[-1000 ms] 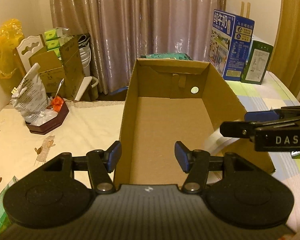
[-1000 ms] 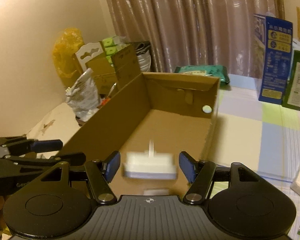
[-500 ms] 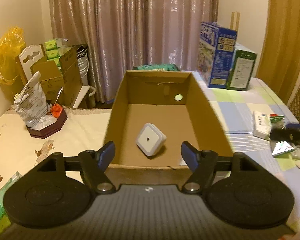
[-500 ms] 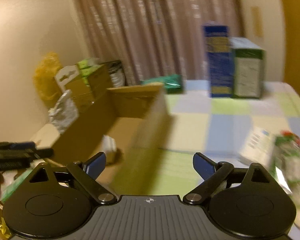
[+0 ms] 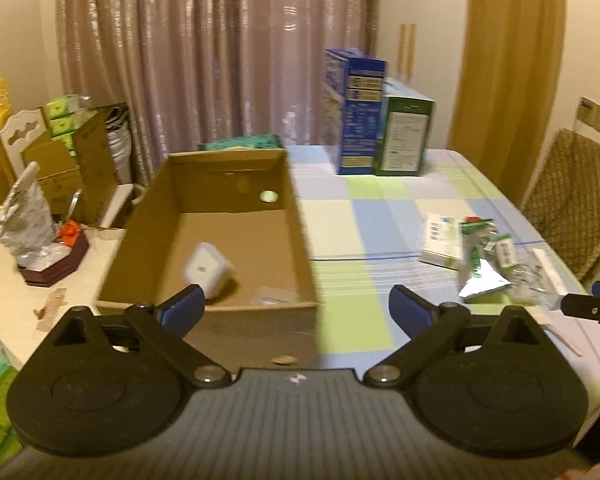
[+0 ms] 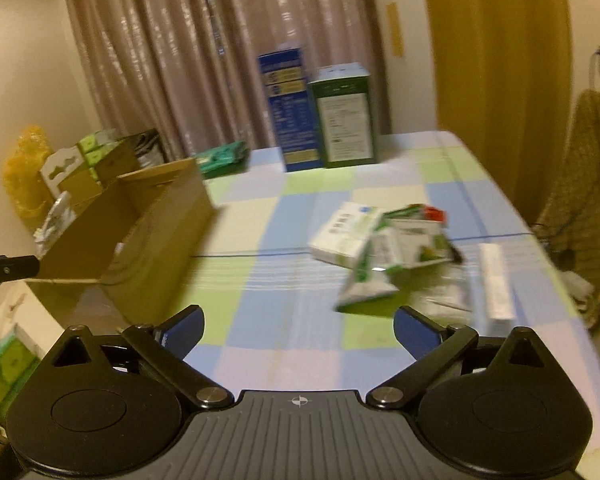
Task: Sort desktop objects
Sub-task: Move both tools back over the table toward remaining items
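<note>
An open cardboard box (image 5: pixel 220 176) stands on the table's left half, with a white square device (image 5: pixel 206 270) lying inside; the box also shows in the right wrist view (image 6: pixel 148 216). My left gripper (image 5: pixel 296 310) is open and empty, held in front of the box's near right corner. My right gripper (image 6: pixel 298 334) is open and empty above the checked tablecloth, short of a pile of packets: a white carton (image 6: pixel 342 234), green-and-white pouches (image 6: pixel 396 256) and a white stick-shaped pack (image 6: pixel 496 280). The pile also shows in the left wrist view (image 5: pixel 480 256).
A blue carton (image 6: pixel 286 108) and a green carton (image 6: pixel 346 116) stand at the table's far edge, with a green wipes pack (image 6: pixel 220 158) beside them. A dark tray with a foil bag (image 5: pixel 32 232) sits left of the box. A chair (image 5: pixel 572 204) is at the right.
The white device left my right gripper and now lies in the box. My right gripper swung right toward the packet pile. My left gripper drew back, turned right and opened wider.
</note>
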The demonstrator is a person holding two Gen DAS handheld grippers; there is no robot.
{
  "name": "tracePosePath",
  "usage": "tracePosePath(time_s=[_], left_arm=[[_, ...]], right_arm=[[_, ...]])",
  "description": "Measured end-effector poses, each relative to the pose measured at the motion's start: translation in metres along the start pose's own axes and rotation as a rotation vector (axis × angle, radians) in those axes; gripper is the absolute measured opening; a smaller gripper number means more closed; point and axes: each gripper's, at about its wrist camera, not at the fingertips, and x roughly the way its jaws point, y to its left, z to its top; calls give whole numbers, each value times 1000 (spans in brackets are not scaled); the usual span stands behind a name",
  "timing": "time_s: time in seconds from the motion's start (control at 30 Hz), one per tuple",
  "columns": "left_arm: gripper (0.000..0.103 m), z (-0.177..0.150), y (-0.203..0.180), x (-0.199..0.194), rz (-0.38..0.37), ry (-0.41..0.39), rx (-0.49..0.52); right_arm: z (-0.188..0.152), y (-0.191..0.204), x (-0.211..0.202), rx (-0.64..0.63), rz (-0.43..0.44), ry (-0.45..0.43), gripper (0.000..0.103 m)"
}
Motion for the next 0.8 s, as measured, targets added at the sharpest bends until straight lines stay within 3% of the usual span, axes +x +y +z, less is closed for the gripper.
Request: tracePosePath(time_s=[0.2,0.43,0.8], left_arm=[[102,-9,-45,6,-83,36,7],[102,-18,-100,30,-166,80,49],[102,-29,-158,69,-233,145,121]], right_arm=[[-17,-41,-26,-1,-99,-15,99],[-29,-76,-40,-30,-146,-31,99],[-29,-125,-12,-61,-159,81,95]])
